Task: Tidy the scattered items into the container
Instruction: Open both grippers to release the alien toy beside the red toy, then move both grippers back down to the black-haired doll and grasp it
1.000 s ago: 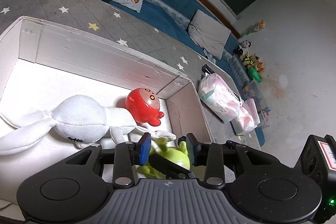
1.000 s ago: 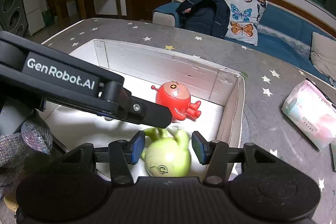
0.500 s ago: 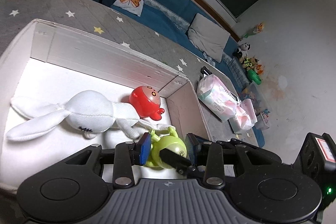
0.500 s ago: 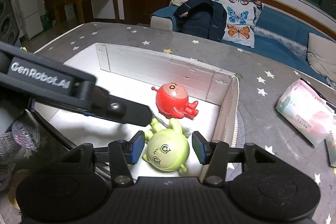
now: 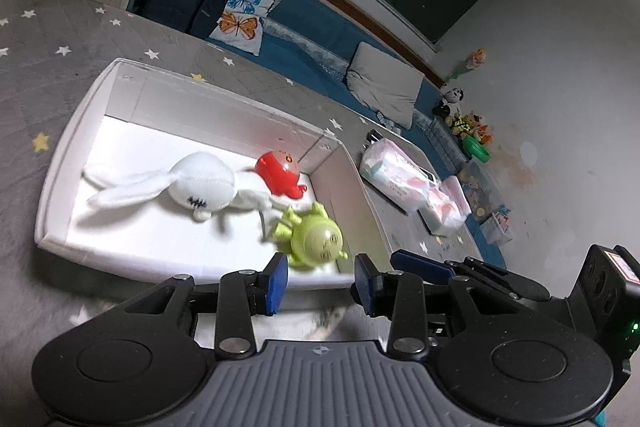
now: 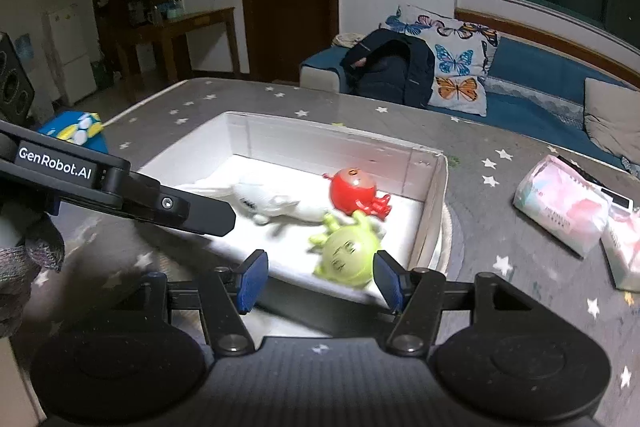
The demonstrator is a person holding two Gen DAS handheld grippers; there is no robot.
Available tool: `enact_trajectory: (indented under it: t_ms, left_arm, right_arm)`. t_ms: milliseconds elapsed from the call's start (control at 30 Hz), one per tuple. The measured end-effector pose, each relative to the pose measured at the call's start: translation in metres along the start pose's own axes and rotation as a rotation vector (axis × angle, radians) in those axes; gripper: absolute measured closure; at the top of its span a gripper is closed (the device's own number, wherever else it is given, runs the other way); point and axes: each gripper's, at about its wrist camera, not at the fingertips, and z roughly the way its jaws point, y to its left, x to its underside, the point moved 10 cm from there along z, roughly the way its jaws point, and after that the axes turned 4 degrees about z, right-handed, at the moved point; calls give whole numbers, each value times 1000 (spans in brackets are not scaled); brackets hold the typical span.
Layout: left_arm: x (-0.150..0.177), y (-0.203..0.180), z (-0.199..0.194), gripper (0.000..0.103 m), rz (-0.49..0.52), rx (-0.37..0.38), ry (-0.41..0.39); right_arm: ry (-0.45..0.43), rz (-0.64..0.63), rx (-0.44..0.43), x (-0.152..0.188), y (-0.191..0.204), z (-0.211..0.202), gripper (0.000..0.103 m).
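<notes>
tissue packs (image 6: 560, 211) lie beside the box (image 6: 434, 203); left tongs (image 5: 320, 277) released, right tongs (image 6: 320, 275) opening, both empty.

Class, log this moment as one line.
green toy: in white box | right hand-held gripper: opening, empty | left hand-held gripper: open

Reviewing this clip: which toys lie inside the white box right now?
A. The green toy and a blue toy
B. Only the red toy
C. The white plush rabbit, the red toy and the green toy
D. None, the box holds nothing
C: inside the white box lie the white plush rabbit, the red toy and the green toy, all three visible in both wrist views.
</notes>
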Motion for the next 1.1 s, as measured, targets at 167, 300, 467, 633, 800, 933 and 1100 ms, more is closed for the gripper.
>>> enact_trajectory:
  t_ms: [167,300,467,633,800,933,1100]
  left_arm:
    - [24,1,-22,64,21,-9,2]
    - [46,9,-34,64,26,-40,19]
    - [65,19,-44,64,3,-52,28]
    - [74,26,-48,64,-18,-59,33]
    - [79,32,-43,64,-36,-69,49]
    - [82,38,-38,64,-54,-73,58]
    - [83,43,-36,64,-70,-75,57]
  right_arm:
    - [0,-8,-46,21,24,-19,40]
    - [11,-18,-97,40,47,-29,33]
    - [47,-23,-126,61,69,-27,32]
    - [67,-9,-138,72,80,-22,25]
    - [81,-8,-125,77,87,-13,25]
    - [90,9,-134,79,88,-8,24]
    - [92,11,-132,80,89,-5,23]
